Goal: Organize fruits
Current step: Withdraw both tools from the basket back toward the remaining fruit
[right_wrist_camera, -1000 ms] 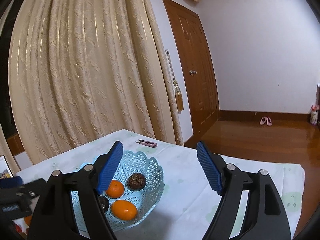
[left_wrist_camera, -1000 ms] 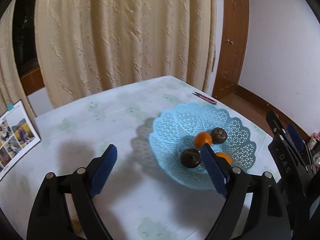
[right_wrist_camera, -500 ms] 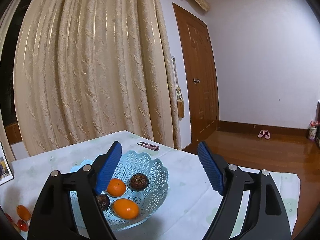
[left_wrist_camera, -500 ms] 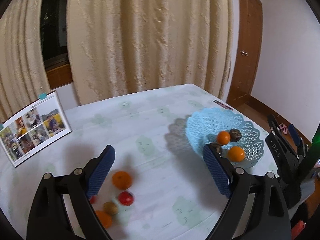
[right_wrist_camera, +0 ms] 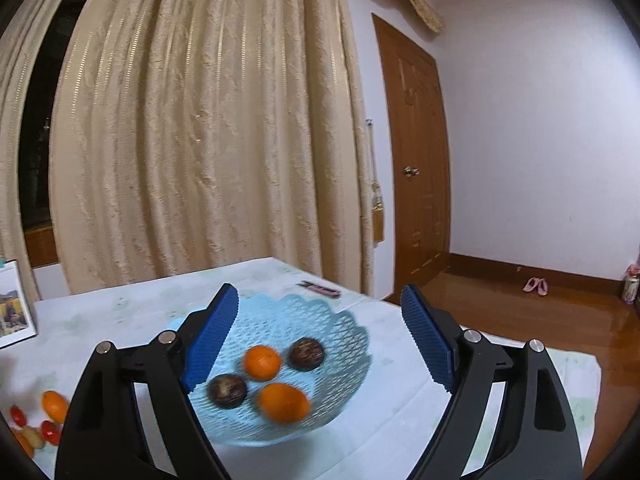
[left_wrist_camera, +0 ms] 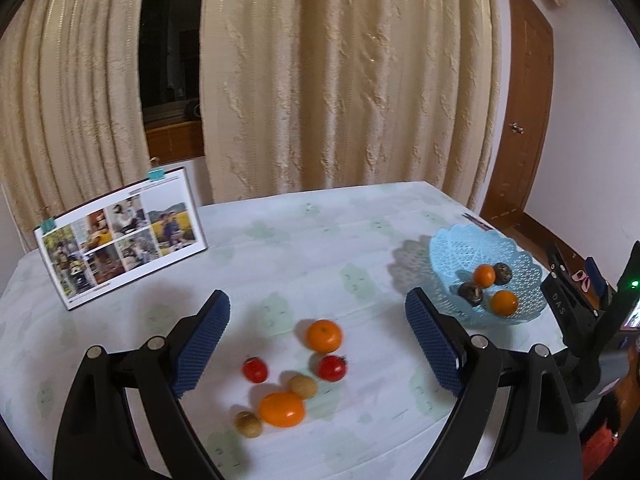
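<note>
Photo board (right_wrist_camera: 14,308) cut off; basket fruit (right_wrist_camera: 283,402) blurred.

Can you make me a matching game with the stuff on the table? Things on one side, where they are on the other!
Things:
1. dark brown fruit
2. red tomato
3. photo board
4. pink clippers

Places:
A. loose on the tablecloth
B. standing near the curtain
C. inside the blue basket
D. lying behind the basket

Pairs: 1-C, 2-A, 3-B, 4-D

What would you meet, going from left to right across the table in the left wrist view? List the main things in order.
Photo board → left red tomato → round orange → blue basket.
</note>
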A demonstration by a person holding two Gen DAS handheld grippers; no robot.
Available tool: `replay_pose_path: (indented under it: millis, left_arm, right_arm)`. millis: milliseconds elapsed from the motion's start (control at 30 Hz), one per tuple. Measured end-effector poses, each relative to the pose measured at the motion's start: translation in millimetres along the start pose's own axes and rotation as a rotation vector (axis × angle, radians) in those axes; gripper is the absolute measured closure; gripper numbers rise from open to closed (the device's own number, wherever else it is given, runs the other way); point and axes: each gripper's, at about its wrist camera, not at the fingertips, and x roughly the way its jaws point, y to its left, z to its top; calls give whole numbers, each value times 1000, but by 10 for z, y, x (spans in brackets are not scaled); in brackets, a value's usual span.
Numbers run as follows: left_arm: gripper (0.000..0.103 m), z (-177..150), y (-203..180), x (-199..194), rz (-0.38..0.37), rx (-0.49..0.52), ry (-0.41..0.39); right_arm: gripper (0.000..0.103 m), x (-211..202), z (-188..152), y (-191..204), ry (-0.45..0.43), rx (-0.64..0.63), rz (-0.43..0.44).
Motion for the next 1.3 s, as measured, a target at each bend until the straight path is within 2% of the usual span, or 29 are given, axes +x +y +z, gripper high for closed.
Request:
replay_pose_path:
  millis: [100,400,633,800,1067,1300]
  left_arm:
    - [14,-91,110,-6,16,-7,18]
    - [14,-518,583,136,89,-95,131]
    - [14,-687,816,172,117,-139,163]
    - [14,-773,894,227,120,-150,190]
    - [14,-903,997,329,129,-168,235]
    - [14,-977,988,449,138,-158,272]
  right_arm:
    - [11,-98,-27,131,15,-13,56]
    - [11,-340,-95,579,107,-18,273]
    - [11,-441,-152,930,200,-46,414]
    - [11,-455,-219,1113,229,-88,447]
    - [11,-342,-326,1131,293,-97,469]
    - [11,-315,-352,1132,312,-87,492]
